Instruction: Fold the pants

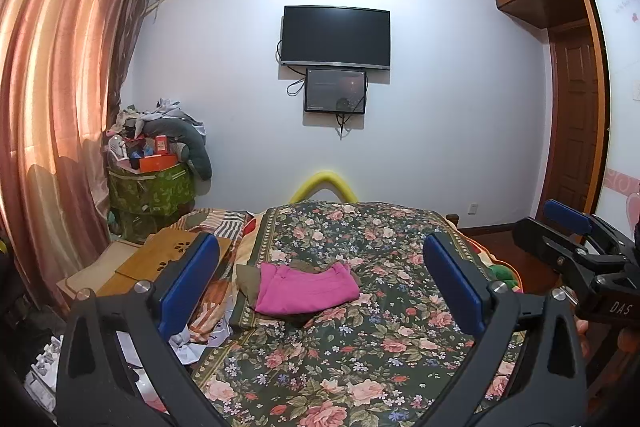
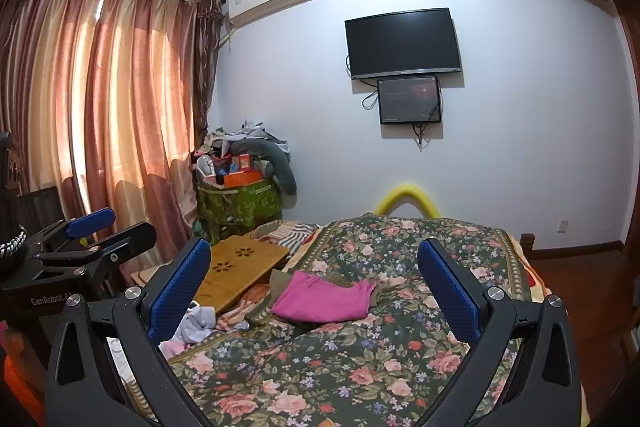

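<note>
Folded pink pants point(image 1: 306, 289) lie on the floral bedspread point(image 1: 360, 355), on top of an olive-brown garment point(image 1: 246, 277). In the right wrist view the pants point(image 2: 326, 297) lie left of centre on the bedspread point(image 2: 360, 367). My left gripper point(image 1: 320, 287) is open and empty, raised above the bed and short of the pants. My right gripper point(image 2: 314, 291) is open and empty, also held above the bed. Each gripper shows at the edge of the other's view: the right one point(image 1: 576, 239) and the left one point(image 2: 100, 231).
A wooden lap table point(image 1: 172, 255) lies left of the bed. A green basket point(image 1: 150, 189) piled with clutter stands by the curtains point(image 1: 52, 107). Loose clothes point(image 2: 192, 327) lie at the bed's left edge. A TV point(image 1: 336, 37) hangs on the far wall. A door point(image 1: 576, 115) is at the right.
</note>
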Demonstrator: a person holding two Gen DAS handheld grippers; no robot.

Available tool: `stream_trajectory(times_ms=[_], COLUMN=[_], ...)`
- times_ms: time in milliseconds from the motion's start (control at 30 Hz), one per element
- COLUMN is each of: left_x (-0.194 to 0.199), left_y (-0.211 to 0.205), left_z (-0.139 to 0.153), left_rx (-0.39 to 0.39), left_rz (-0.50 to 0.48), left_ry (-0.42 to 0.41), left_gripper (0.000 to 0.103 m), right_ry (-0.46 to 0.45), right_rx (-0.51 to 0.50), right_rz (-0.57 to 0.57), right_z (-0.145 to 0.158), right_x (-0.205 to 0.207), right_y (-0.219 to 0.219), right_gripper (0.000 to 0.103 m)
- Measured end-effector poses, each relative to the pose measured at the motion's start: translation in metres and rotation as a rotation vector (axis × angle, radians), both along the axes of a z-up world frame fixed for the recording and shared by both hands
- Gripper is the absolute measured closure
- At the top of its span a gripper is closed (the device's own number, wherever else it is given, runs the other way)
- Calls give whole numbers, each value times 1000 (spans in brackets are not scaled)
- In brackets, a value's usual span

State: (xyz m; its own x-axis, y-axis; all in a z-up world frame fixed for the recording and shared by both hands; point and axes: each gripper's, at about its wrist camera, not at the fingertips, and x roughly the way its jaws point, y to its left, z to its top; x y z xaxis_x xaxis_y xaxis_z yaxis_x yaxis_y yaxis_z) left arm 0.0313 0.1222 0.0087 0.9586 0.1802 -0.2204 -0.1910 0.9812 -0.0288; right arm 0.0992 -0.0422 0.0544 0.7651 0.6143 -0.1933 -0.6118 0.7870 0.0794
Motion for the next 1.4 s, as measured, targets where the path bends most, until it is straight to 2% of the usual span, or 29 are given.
stream_trajectory(times_ms=[1400], left_x=[9], left_y=[-3], left_z=[-4], left_rx=[3], left_rz=[-48], left_ry=[30], left_gripper=[0], right_ry=[5], right_rx=[-7], right_rz=[-21], right_z=[1], right_x=[4], right_y=[0], right_gripper=[0])
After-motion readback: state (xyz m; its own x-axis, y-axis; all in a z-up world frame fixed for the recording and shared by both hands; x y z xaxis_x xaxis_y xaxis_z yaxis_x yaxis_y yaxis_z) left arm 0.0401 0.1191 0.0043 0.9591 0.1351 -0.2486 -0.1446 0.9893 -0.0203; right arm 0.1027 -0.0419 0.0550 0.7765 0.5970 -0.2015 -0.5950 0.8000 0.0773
